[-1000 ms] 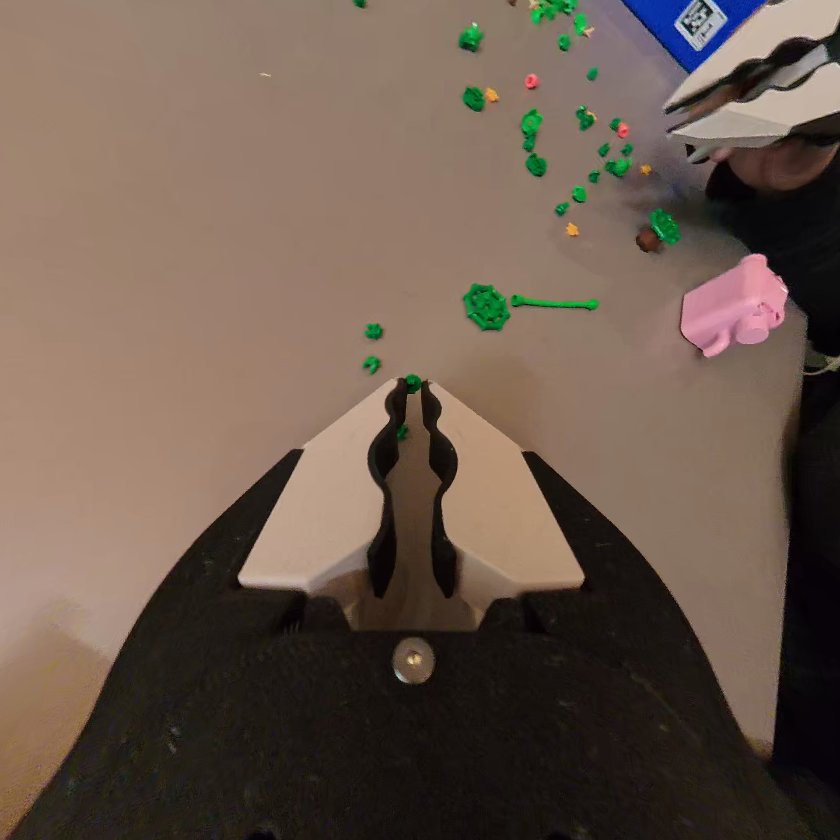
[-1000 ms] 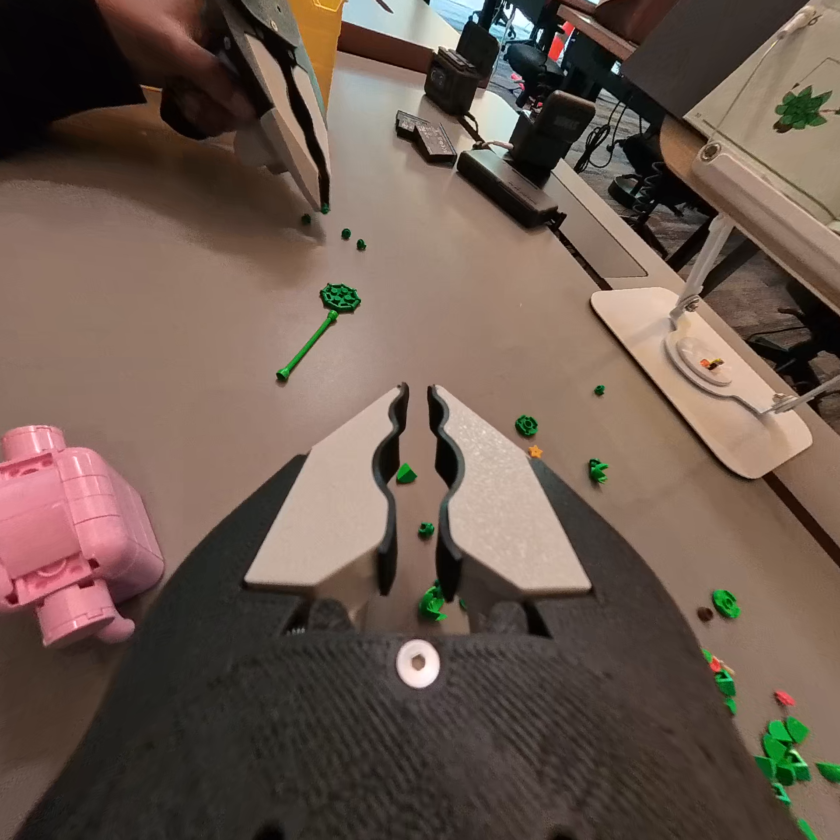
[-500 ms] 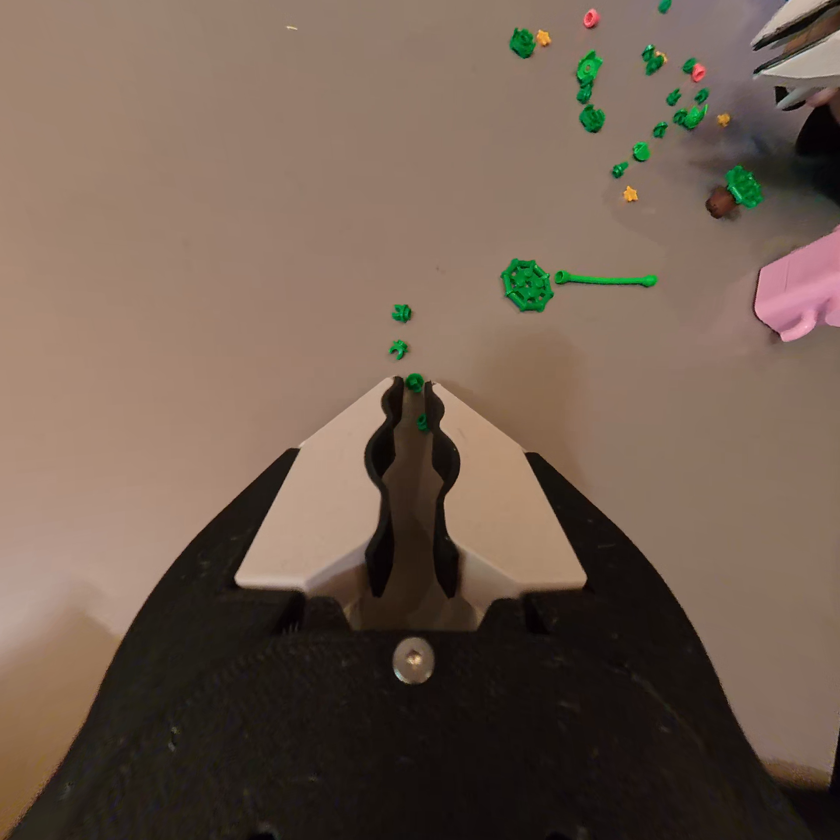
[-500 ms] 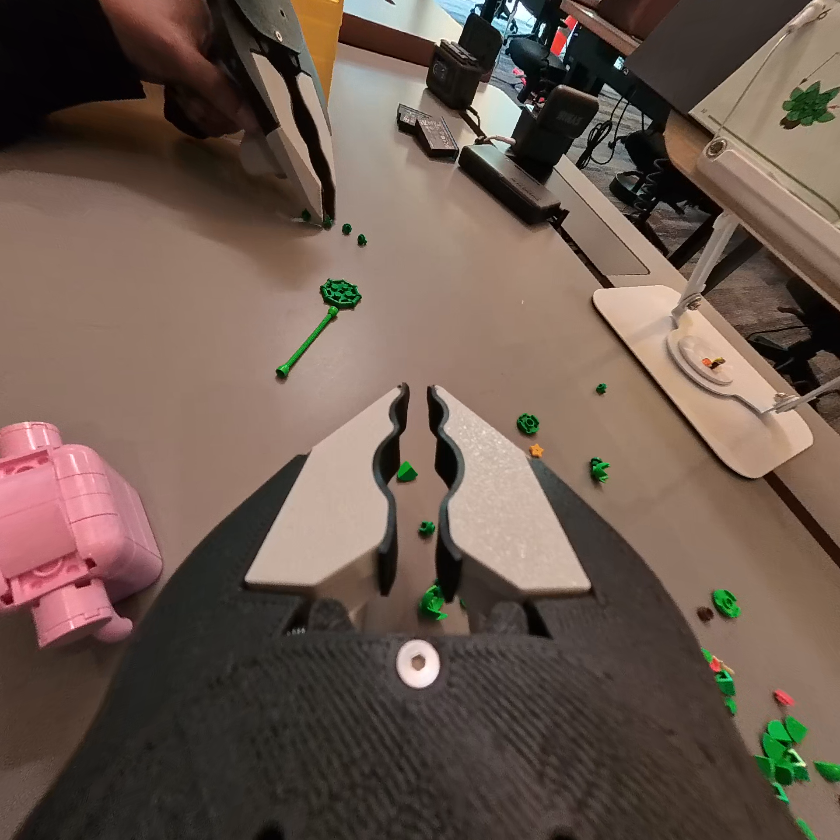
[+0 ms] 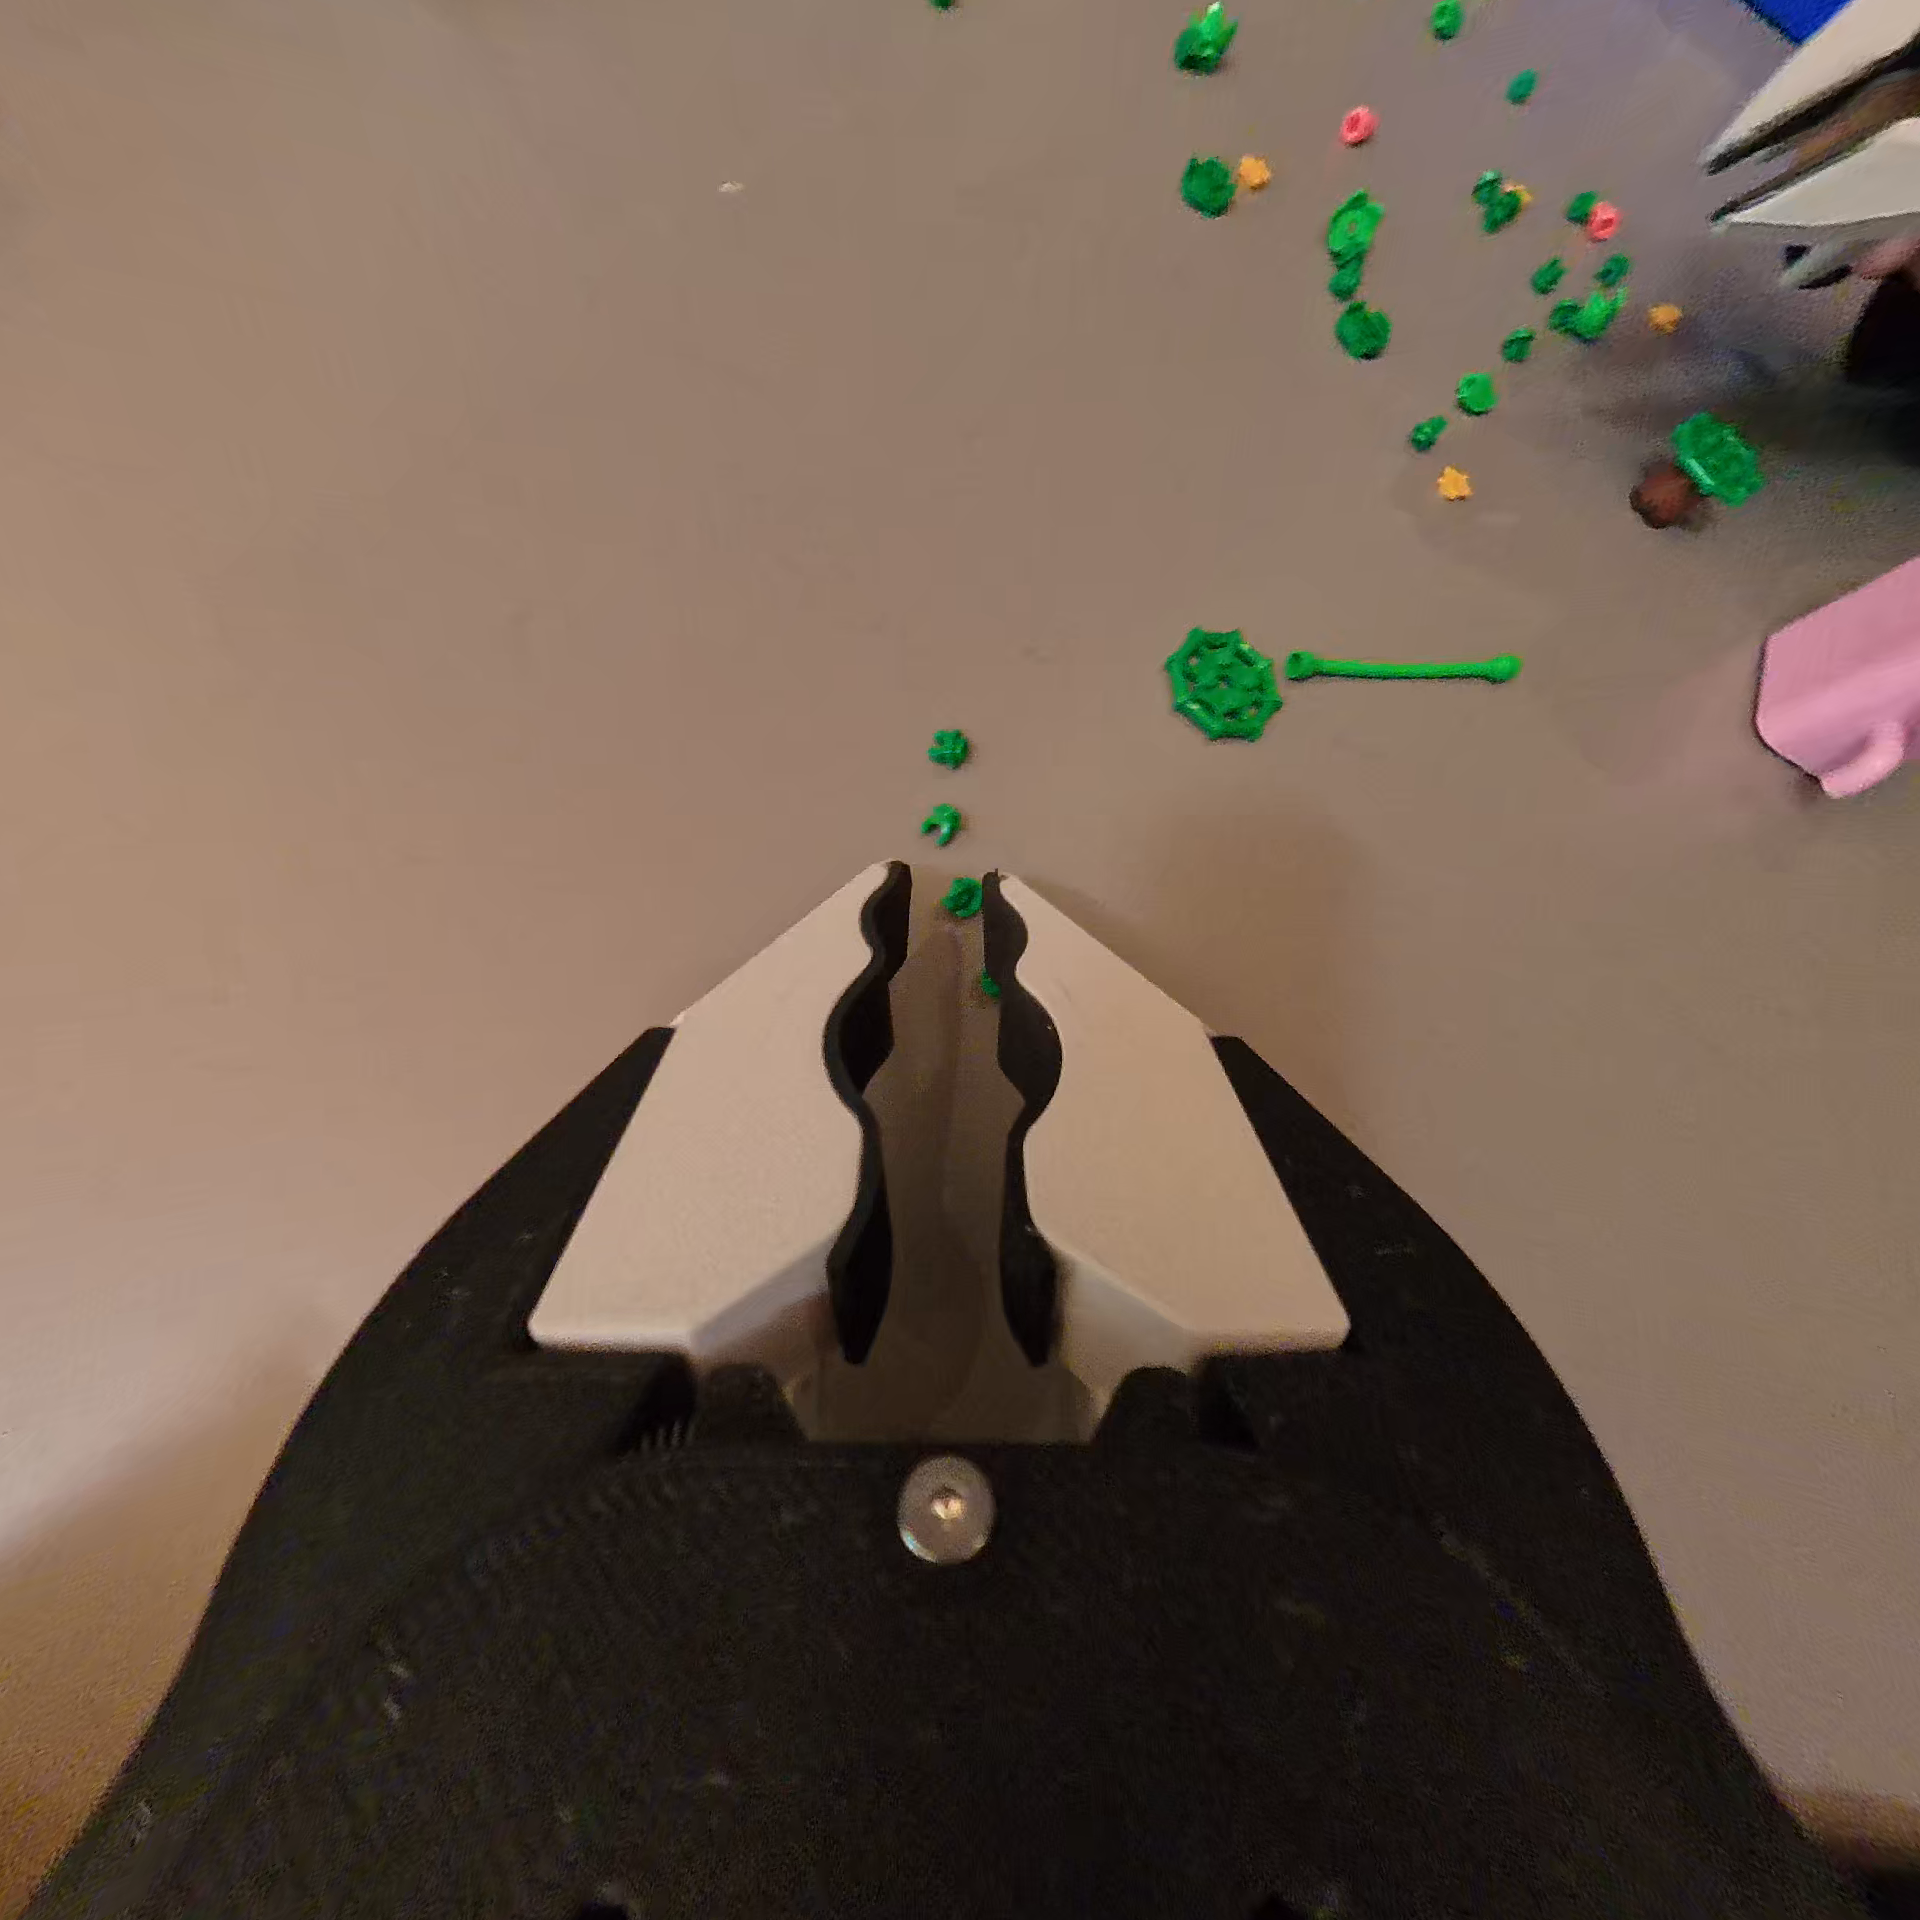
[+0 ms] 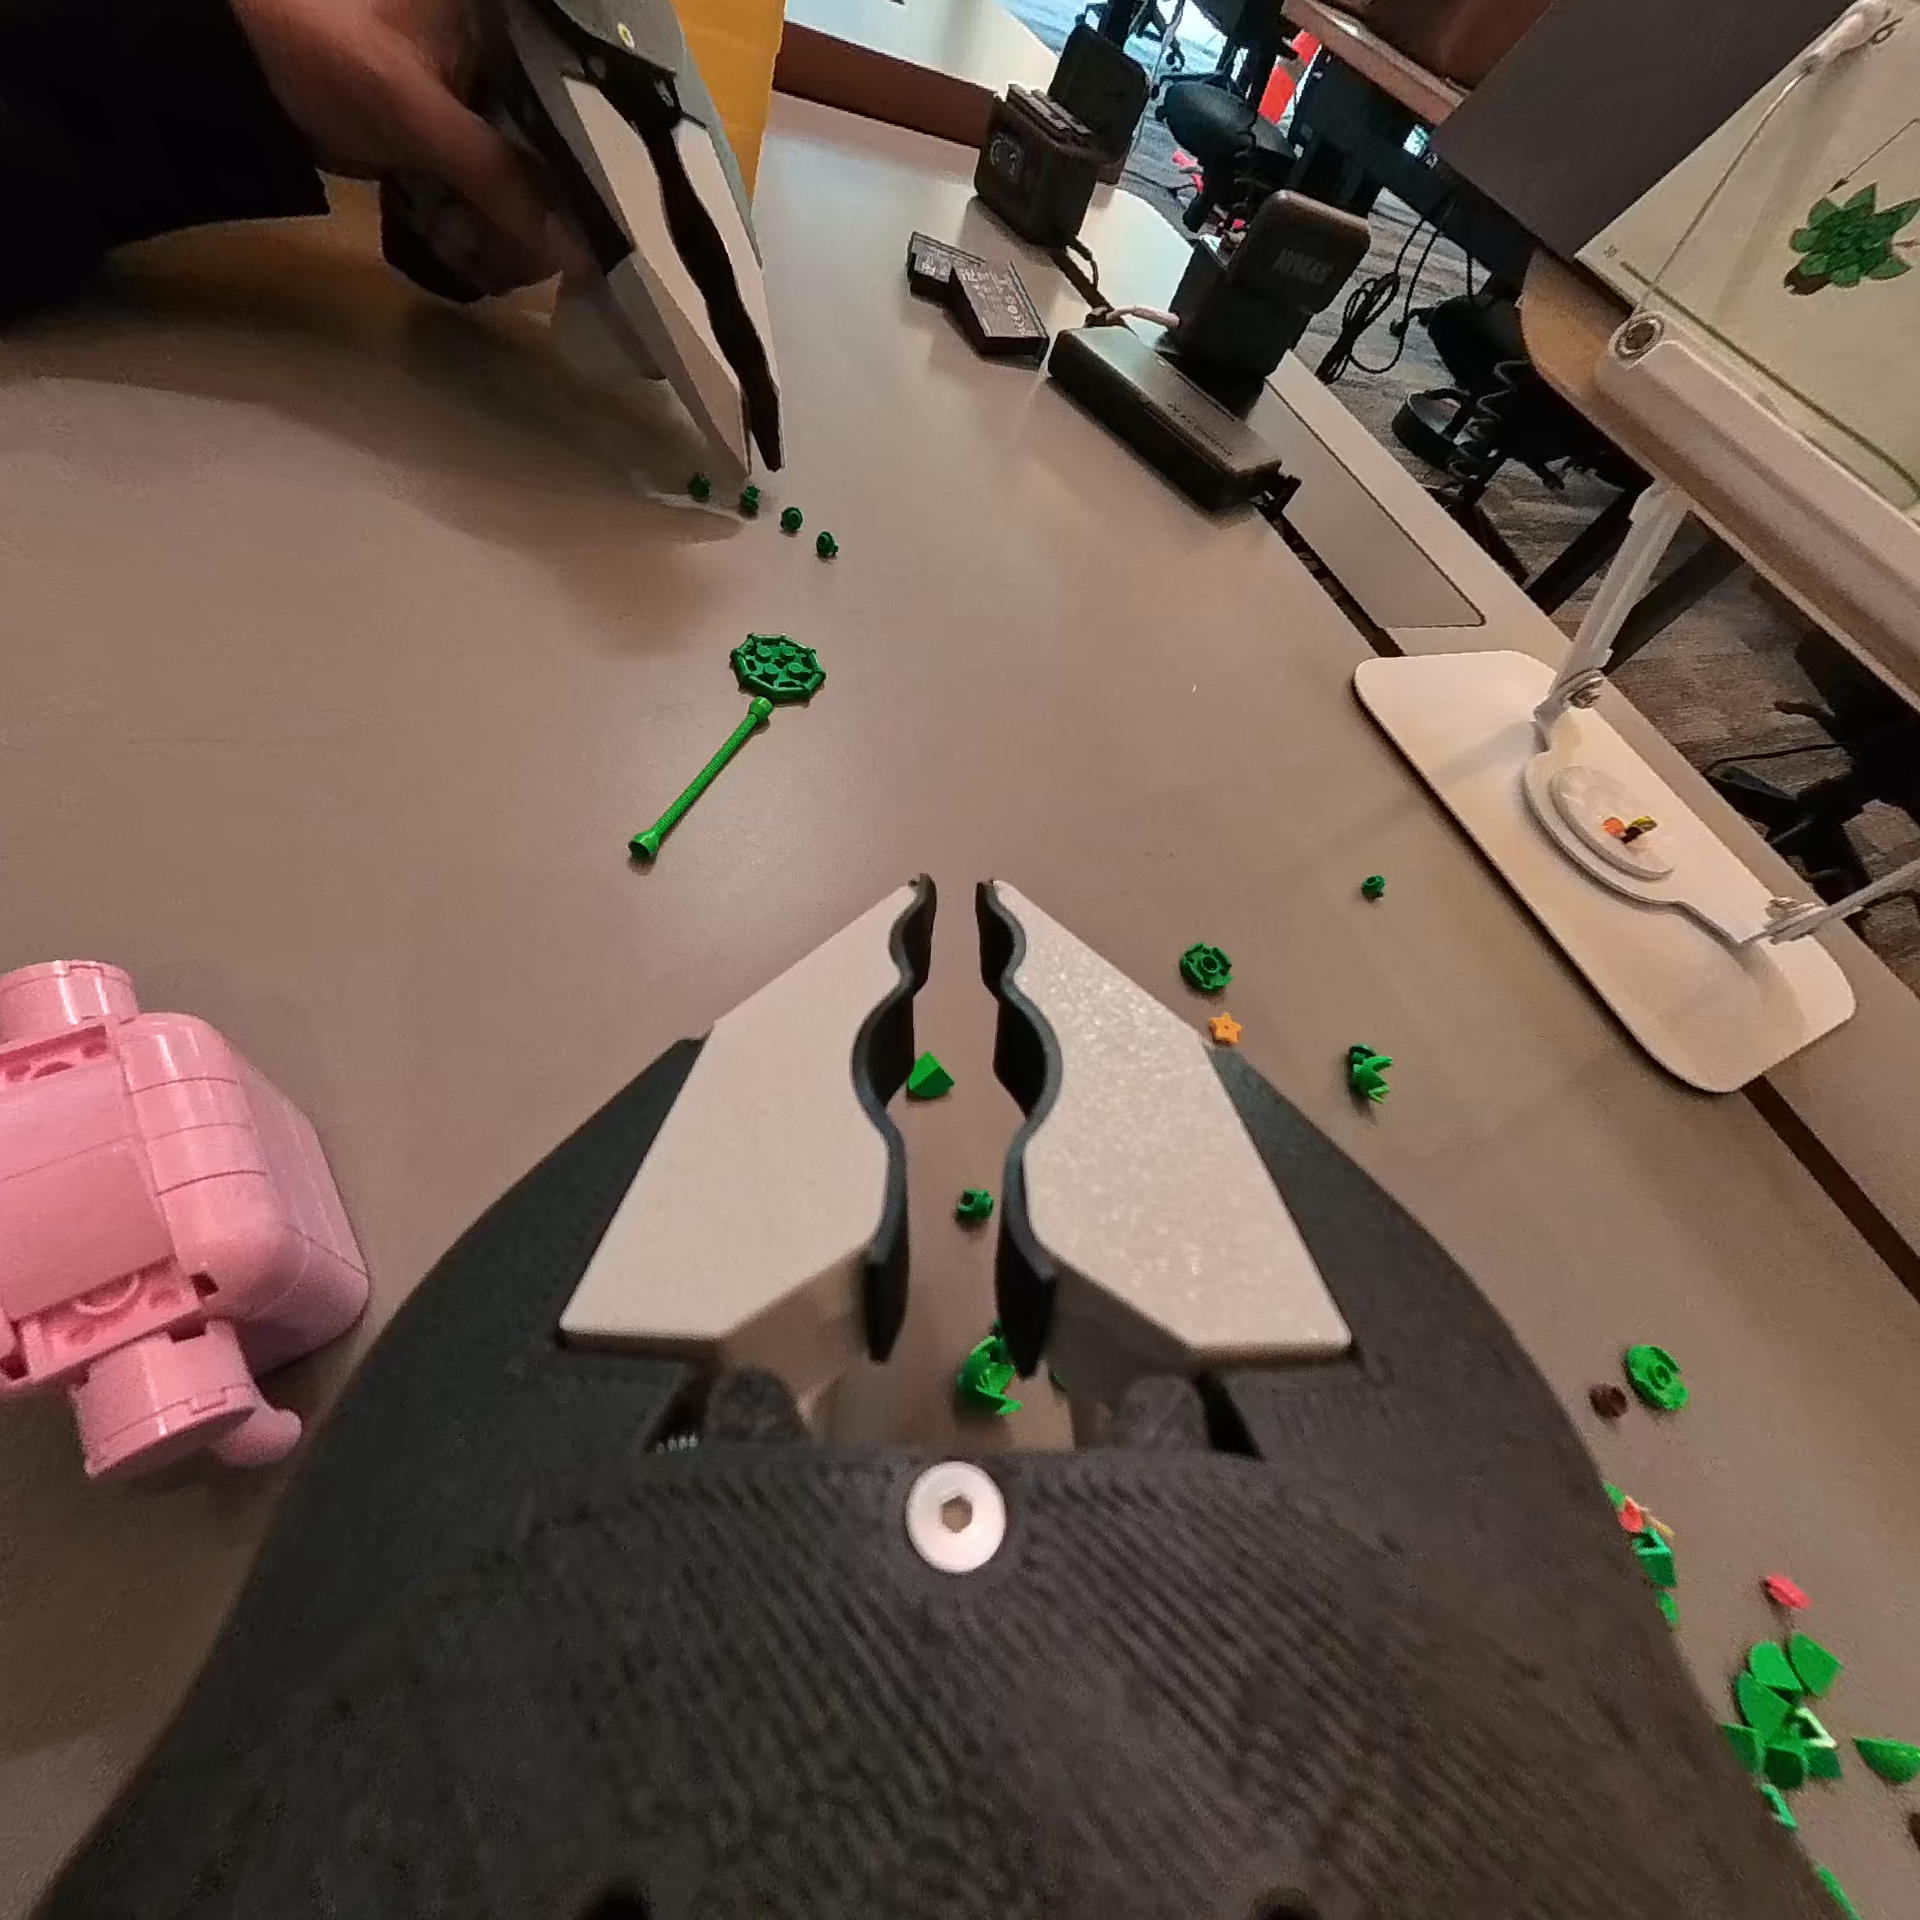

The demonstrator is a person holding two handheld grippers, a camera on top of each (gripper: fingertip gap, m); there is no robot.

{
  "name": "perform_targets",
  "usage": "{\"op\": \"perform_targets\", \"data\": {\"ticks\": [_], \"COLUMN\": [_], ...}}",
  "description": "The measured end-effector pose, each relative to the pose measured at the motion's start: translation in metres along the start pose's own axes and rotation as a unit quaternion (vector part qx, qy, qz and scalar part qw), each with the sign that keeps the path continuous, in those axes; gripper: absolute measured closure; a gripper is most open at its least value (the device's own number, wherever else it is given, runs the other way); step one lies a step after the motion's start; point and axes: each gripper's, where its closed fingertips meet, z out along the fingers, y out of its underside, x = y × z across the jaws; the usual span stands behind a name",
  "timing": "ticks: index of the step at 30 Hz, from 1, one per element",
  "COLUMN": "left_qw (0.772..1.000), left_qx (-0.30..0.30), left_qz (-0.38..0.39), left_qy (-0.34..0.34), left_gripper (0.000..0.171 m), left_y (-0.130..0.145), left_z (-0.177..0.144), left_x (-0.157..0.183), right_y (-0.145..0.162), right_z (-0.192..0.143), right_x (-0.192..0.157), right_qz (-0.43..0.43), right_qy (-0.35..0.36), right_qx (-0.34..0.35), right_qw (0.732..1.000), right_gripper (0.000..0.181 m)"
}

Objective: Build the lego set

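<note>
My left gripper [image 5: 945, 878] is tipped down at the table, its jaws a small gap apart. A tiny green stud [image 5: 963, 896] lies loose between the tips, with two more [image 5: 948, 748] just ahead. A green web disc [image 5: 1221, 684] and a green rod [image 5: 1403, 667] lie to the right. The right wrist view shows the left gripper [image 6: 756, 457] over the row of studs [image 6: 750, 499]. My right gripper [image 6: 953, 885] hovers empty, its jaws nearly touching, above loose green bits [image 6: 928, 1075]. A pink brick build [image 6: 135, 1195] sits to its left.
Several green, pink and orange pieces [image 5: 1351, 239] are scattered at the far right, and there is a green pile [image 6: 1787, 1725]. A white stand base [image 6: 1558, 831], black devices [image 6: 1153, 384] and a picture sheet [image 6: 1818, 260] line the table's far edge. Some 25 cm of space lies between my two pairs of fingers. The green web disc [image 5: 1221, 684] lies some 8 cm from my left tips, 15 cm from my right tips. It is also in sight in the right wrist view [image 6: 779, 658].
My left gripper came down to the table with the tiny green stud and its jaws have parted, so the stud now lies loose. My right gripper has barely moved.
</note>
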Motion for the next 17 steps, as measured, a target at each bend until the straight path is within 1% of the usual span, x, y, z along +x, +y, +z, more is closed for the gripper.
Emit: {"op": "perform_targets", "data": {"ticks": [3,5,7,12,17], "left_qw": [1.0,0.999,0.998,0.998,0.998], "left_qx": [-0.001,-0.011,-0.02,-0.031,-0.03], "left_qz": [0.029,0.051,0.065,0.059,0.061], "left_qy": [0.005,0.0,-0.003,0.004,0.005], "left_gripper": [0.164,0.17,0.171,0.171,0.171], "left_y": [-0.002,0.001,0.004,0.011,0.01], "left_z": [0.001,0.001,0.0,-0.002,0.0], "left_x": [0.007,0.008,0.009,0.007,0.009], "right_y": [0.0,0.0,-0.001,-0.001,0.0], "right_z": [0.0,0.0,-0.001,-0.001,0.0], "right_x": [0.0,0.0,0.0,0.0,0.0], "right_qz": [-0.001,-0.002,-0.003,-0.005,-0.006], "right_qy": [0.0,0.001,0.002,0.003,0.003], "right_qx": [0.0,0.0,0.0,0.0,-0.002], "right_qw": [1.0,1.0,1.0,1.0,1.0], "right_gripper": [0.175,0.175,0.175,0.175,0.175]}}
